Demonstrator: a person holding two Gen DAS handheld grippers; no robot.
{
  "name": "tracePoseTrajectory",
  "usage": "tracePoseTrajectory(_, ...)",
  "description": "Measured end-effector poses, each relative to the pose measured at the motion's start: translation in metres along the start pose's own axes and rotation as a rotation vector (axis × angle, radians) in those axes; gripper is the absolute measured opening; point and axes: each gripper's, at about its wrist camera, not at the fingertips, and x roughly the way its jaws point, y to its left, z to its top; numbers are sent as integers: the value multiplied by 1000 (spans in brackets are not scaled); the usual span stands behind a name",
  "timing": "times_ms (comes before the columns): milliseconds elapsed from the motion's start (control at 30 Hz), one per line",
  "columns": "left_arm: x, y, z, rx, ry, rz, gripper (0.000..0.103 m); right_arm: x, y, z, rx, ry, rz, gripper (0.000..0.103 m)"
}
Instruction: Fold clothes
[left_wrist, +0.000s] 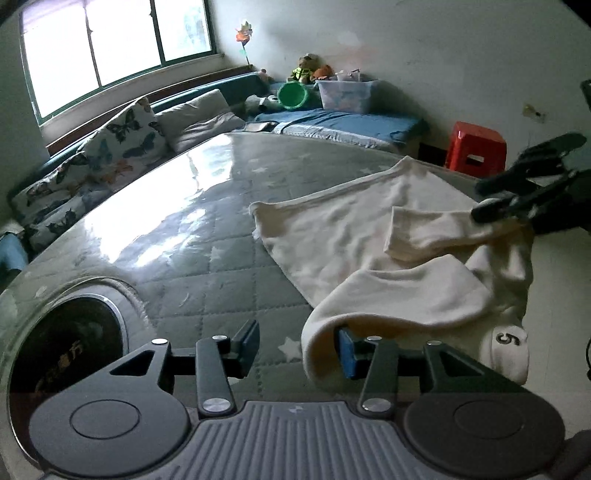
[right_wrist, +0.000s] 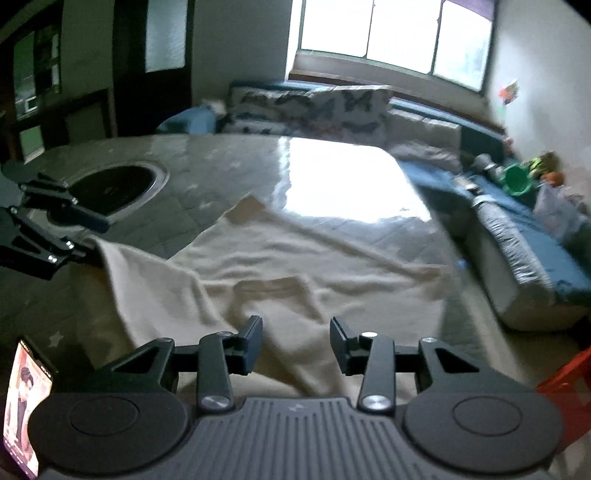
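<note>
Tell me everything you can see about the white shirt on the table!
The white shirt looks like soft, fleecy, cream-coloured cloth. It lies spread and rumpled on the grey quilted table cover, both long sleeves folded across its body. A small tag with the number 5 shows near one end. One sleeve's fold drapes over a finger of the left tool, whose jaws stand apart. The right tool hovers open above the cloth.

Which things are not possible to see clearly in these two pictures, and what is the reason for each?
- Left wrist view: the left gripper has one finger under the cream garment, so contact is unclear.
- Left wrist view: the right gripper is blurred at the picture's edge.
- Right wrist view: the phone is cut off by the edge.
- Right wrist view: the toys are blurred.
</note>
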Motion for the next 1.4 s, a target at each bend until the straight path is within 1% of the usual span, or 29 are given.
tracePoseTrajectory(67,4,-4,1,14,-2,-12,46,16,5,-2,-27,22,-1,41)
tracePoseTrajectory(167,4,-19,1,101,-25,2,46,36,9,-5,-45,51,-10,41)
tracePoseTrajectory(267,10,-31,3,162,-32,-23,46,45,8,-8,-47,57,-13,39)
tracePoseTrajectory(300,13,-33,4,168,-28,-28,44,46,7,-8,-45,55,-13,38)
tracePoseTrajectory(333,17,-33,4,165,-26,-29,39,45,5,-9,-36,54,-11,32)
tracePoseTrajectory(367,20,-34,4,161,-26,-29,25,43,2,-9,-21,53,-7,24)
tracePoseTrajectory(400,22,-32,4,146,-23,-33,18,41,0,-9,-10,52,-6,19)
tracePoseTrajectory(433,24,-29,3,123,-24,-37,15,39,-2,-9,-9,47,-15,14)
tracePoseTrajectory(467,24,-24,3,92,-25,-39,10,34,-5,-9,-11,37,-38,11)
tracePoseTrajectory(567,23,-7,2,-13,-21,-34,8,25,-17,-11,21,13,-107,8)
tracePoseTrajectory(667,24,20,0,-174,11,-14,8,18,-42,-15,106,7,-205,7)
tracePoseTrajectory(733,28,37,-1,-274,32,-32,10,17,-60,-19,171,16,-239,8)
tracePoseTrajectory(767,30,41,-1,-297,36,-46,13,17,-69,-22,216,24,-239,9)
tracePoseTrajectory(800,32,44,-1,-316,39,-61,18,18,-79,-27,267,32,-229,12)
tracePoseTrajectory(833,34,44,0,-326,45,-61,25,19,-88,-31,316,36,-211,18)
tracePoseTrajectory(867,36,42,1,-325,45,-62,35,19,-96,-35,361,39,-192,22)
tracePoseTrajectory(900,38,40,3,-319,39,-63,40,19,-101,-40,390,38,-167,22)
tracePoseTrajectory(933,39,37,5,-313,33,-64,42,19,-106,-44,419,37,-142,24)
tracePoseTrajectory(967,42,36,8,-310,33,-72,49,19,-110,-48,446,36,-119,28)
tracePoseTrajectory(1000,46,35,10,-311,34,-79,55,20,-113,-51,466,37,-104,30)
tracePoseTrajectory(1067,54,32,14,-309,40,-83,57,22,-115,-55,481,36,-95,31)
tracePoseTrajectory(1167,68,23,17,-278,60,-81,57,23,-113,-56,481,24,-88,30)
tracePoseTrajectory(1200,71,19,18,-258,58,-75,56,23,-111,-55,479,20,-87,30)
tracePoseTrajectory(1233,73,15,18,-239,49,-70,52,25,-109,-54,474,17,-83,28)
tracePoseTrajectory(1267,74,12,19,-229,41,-75,39,27,-108,-52,469,14,-80,25)
tracePoseTrajectory(1300,75,11,20,-231,37,-94,25,28,-106,-50,465,14,-74,24)
tracePoseTrajectory(1333,76,10,21,-237,37,-103,24,29,-104,-48,461,14,-69,23)
tracePoseTrajectory(1400,77,6,22,-225,30,-86,18,34,-100,-43,457,17,-58,21)
